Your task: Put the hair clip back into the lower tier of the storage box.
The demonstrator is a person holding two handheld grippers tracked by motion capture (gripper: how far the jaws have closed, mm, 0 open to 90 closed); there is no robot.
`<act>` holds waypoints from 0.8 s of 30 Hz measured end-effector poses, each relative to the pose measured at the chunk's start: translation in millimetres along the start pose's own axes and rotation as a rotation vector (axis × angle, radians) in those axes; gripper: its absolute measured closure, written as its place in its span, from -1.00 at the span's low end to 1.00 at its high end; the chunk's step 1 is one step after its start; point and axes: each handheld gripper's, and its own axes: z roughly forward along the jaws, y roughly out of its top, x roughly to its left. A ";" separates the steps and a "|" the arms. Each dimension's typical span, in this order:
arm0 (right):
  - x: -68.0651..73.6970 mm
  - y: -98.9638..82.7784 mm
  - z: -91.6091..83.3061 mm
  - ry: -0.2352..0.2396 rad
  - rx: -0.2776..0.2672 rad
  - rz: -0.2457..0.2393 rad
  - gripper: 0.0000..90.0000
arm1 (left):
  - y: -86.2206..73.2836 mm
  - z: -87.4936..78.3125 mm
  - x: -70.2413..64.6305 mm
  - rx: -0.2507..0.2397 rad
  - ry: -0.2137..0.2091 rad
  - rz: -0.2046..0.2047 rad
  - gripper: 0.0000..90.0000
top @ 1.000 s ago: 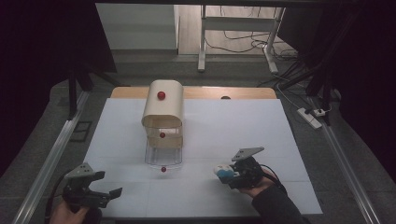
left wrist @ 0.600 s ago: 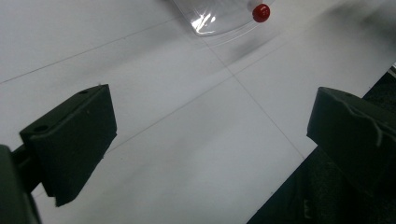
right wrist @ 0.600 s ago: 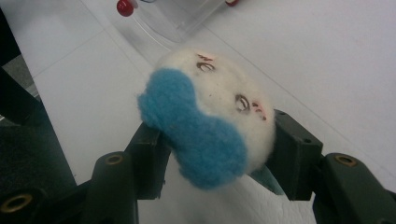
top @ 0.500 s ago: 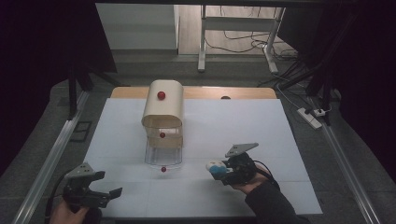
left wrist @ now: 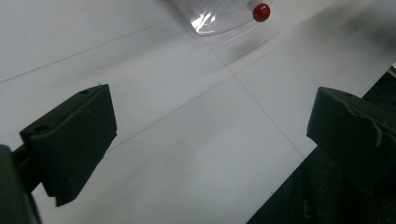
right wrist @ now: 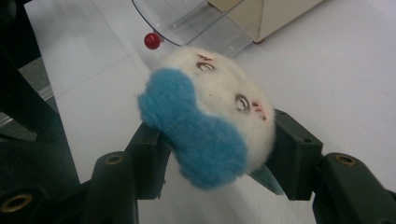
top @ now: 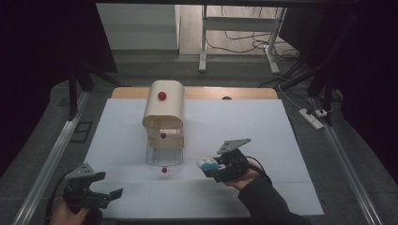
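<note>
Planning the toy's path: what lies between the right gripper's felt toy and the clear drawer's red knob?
Nothing: bare white table between felt toy and red knob, per high view.

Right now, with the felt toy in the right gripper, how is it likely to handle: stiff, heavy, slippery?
The white and blue felt toy looks fuzzy and soft, so it probably squashes slightly between the right gripper jaws and grips well. It is likely light. Its rounded body might roll if set down.

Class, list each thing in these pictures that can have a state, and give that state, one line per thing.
Left gripper: open, empty.
Right gripper: shut on the felt toy.
Clear bottom drawer: pulled out.
Wooden box: upright on the table.
</note>
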 end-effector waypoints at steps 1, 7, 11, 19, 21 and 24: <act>-0.2 1.5 1.3 0.003 -0.004 -0.003 -0.04 | 0.0 0.1 0.0 0.000 0.000 -0.001 -0.96; -1.8 9.2 7.3 0.021 -0.007 0.000 -0.04 | 0.1 0.2 0.7 0.001 -0.003 -0.005 -0.96; -2.1 14.2 11.4 0.029 -0.009 -0.005 -0.04 | 0.1 0.2 0.9 0.002 -0.004 -0.007 -0.96; -1.0 24.6 18.2 0.036 -0.021 -0.012 -0.04 | 0.1 0.2 1.0 0.001 -0.005 -0.007 -0.96; -1.1 27.1 19.7 0.037 -0.021 -0.018 -0.04 | 0.1 0.1 1.1 0.000 -0.006 -0.007 -0.96; -0.8 30.9 22.4 0.040 -0.026 -0.018 -0.04 | 0.0 0.1 1.2 -0.001 -0.007 -0.008 -0.96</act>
